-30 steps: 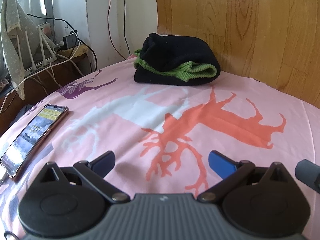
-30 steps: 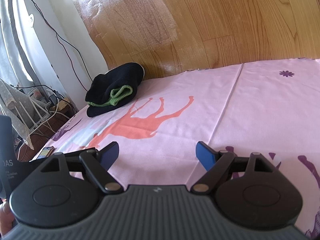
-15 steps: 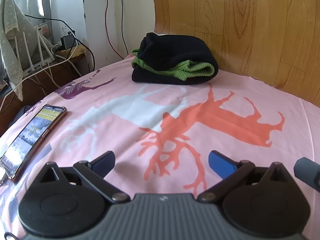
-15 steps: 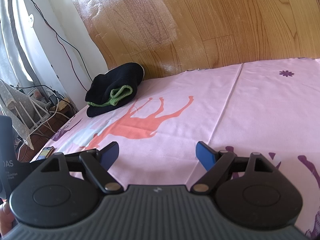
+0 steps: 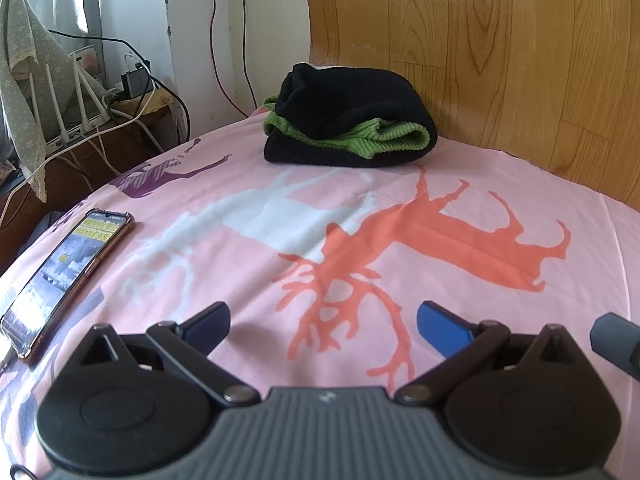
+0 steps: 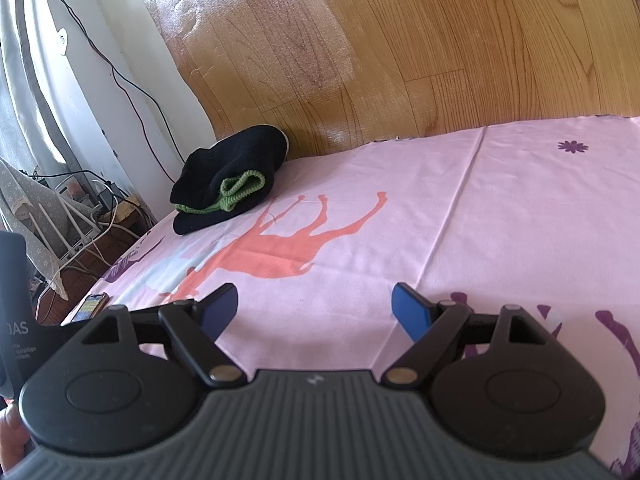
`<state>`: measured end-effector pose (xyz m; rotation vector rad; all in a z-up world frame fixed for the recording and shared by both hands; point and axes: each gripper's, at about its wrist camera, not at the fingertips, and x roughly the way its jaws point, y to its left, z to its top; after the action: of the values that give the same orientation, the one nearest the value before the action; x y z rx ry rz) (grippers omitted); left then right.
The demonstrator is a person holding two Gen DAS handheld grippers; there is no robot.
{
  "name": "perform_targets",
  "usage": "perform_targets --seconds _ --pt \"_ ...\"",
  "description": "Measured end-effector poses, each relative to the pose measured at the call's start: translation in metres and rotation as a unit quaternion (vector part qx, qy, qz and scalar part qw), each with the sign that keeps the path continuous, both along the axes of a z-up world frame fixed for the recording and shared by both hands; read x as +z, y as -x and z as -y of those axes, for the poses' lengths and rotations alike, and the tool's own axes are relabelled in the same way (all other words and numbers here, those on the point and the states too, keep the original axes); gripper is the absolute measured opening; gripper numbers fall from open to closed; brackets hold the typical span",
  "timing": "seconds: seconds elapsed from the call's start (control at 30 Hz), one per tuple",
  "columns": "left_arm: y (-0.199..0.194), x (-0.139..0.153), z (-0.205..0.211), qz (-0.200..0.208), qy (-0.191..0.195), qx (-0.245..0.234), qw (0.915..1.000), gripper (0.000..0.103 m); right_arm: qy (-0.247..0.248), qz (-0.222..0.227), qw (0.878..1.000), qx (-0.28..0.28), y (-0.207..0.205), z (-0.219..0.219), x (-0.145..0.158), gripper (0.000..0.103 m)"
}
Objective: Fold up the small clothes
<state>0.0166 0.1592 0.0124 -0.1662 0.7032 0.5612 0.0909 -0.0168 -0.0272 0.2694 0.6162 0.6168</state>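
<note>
A folded black garment with a green ribbed layer (image 5: 348,120) lies at the far side of the pink deer-print sheet (image 5: 460,184), against the wooden headboard; it also shows in the right wrist view (image 6: 228,184) at far left. My left gripper (image 5: 323,320) is open and empty, low over the sheet, well short of the garment. My right gripper (image 6: 315,308) is open and empty over the sheet, to the right of the left one.
A phone (image 5: 68,276) lies on the sheet's left edge. A wooden headboard (image 5: 500,52) rises behind the bed. Cables, a router and a cloth-draped rack (image 5: 24,92) stand left of the bed. The left gripper's body (image 6: 12,312) shows in the right wrist view.
The left wrist view has shifted slightly, the garment sitting a little left and higher. The right gripper has barely moved. Both stay open.
</note>
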Motion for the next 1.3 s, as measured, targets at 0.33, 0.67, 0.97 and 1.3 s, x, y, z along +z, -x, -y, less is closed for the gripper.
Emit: perform_targets --seconds 0.33,0.67,0.97,1.3 --pt "0.0001 -0.0002 -0.0014 -0.002 -0.001 -0.001 1.0 0.103 -0.001 -0.001 1.0 0.0 -0.0003 0.0004 0.0001 0.086" --pt "0.0001 -0.0009 -0.0028 -0.008 0.001 0.0 1.0 0.103 -0.001 -0.001 1.0 0.0 0.0002 0.0003 -0.0001 0.086" --pt "-0.0003 -0.0014 -0.0035 -0.01 0.002 0.0 0.9999 0.103 -0.001 -0.001 1.0 0.0 0.0003 0.0004 -0.0002 0.086" --pt "-0.0006 -0.0014 -0.0033 -0.01 0.002 0.001 0.9999 0.103 -0.001 -0.001 1.0 0.0 0.0003 0.0006 0.0003 0.086"
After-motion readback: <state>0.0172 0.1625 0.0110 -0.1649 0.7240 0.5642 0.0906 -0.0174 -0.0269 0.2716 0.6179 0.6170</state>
